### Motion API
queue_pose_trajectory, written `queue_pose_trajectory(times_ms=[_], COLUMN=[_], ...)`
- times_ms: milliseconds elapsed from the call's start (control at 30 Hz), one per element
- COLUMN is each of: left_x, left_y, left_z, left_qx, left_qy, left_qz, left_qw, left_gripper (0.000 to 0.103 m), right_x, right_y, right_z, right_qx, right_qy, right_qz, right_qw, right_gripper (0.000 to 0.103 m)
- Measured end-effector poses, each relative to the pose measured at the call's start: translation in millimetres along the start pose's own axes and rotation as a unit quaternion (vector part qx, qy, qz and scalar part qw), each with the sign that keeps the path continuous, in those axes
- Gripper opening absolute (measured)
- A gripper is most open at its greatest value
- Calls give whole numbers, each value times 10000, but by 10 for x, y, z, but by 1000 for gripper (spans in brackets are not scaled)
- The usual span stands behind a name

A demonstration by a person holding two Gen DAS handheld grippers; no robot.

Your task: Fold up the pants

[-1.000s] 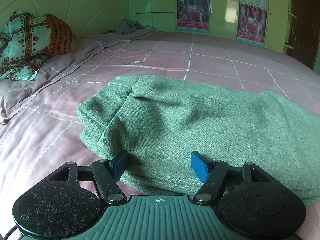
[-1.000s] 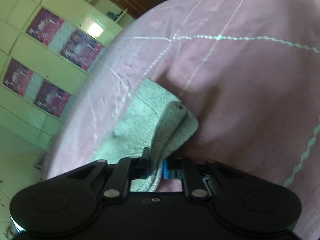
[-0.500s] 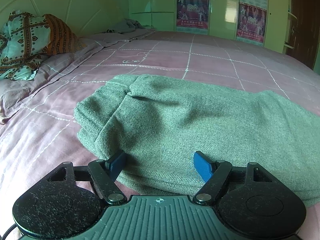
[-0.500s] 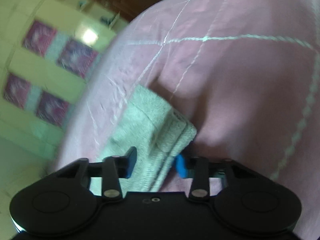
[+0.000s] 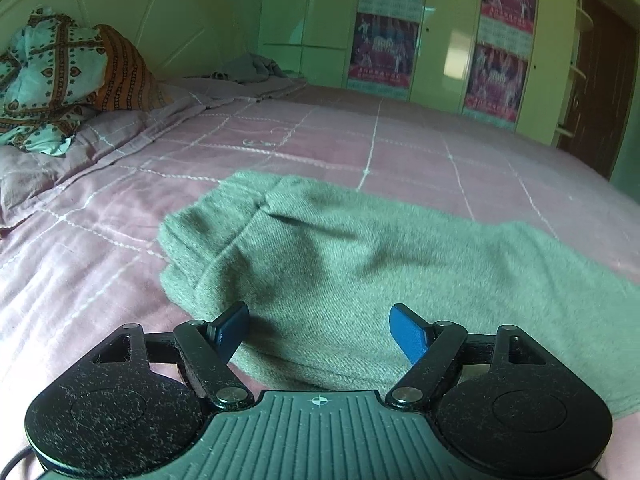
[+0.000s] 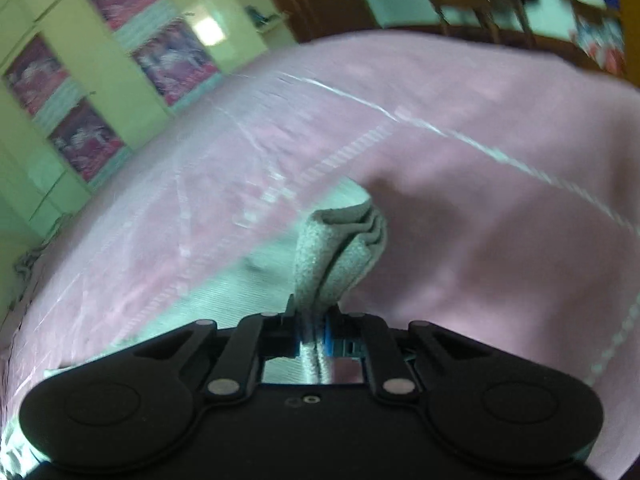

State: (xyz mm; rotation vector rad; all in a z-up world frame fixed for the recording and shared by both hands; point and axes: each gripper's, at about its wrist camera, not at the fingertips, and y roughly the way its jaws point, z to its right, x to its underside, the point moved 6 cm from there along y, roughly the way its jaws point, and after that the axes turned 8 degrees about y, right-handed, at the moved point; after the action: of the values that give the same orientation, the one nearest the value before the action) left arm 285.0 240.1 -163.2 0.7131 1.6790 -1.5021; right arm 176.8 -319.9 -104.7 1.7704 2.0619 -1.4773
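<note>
Grey-green pants (image 5: 360, 264) lie folded lengthwise on the pink bed, waistband toward the far left. My left gripper (image 5: 320, 324) is open, its blue fingers spread over the near edge of the pants at the waist end, holding nothing. In the right wrist view my right gripper (image 6: 312, 334) is shut on the stacked leg ends of the pants (image 6: 340, 248) and holds them lifted off the bedspread, the cloth standing up between the fingers.
The pink quilted bedspread (image 5: 420, 148) stretches around the pants. A patterned teal and orange pillow (image 5: 60, 80) and a grey cloth (image 5: 252, 70) lie at the head end. Green wardrobe doors with posters (image 5: 504, 40) stand beyond the bed.
My right gripper opened for a moment, then shut again on the leg ends and lifted them off the bed. My left gripper stayed open and barely moved.
</note>
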Motion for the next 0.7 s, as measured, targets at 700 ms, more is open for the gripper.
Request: queue_pose_trajectory(times_ms=[700], left_x=[149], left_y=[-200], left_z=[-94], left_qx=[597], left_qy=[-425], left_qz=[-412], left_qw=[9965], left_gripper=[86], right_x=[2545], right_y=[461], right_z=[-2877], right_qx=[-1772], right_qy=[-3024], right_qz=[-1400], right_qw=[9261], right_gripper=[9])
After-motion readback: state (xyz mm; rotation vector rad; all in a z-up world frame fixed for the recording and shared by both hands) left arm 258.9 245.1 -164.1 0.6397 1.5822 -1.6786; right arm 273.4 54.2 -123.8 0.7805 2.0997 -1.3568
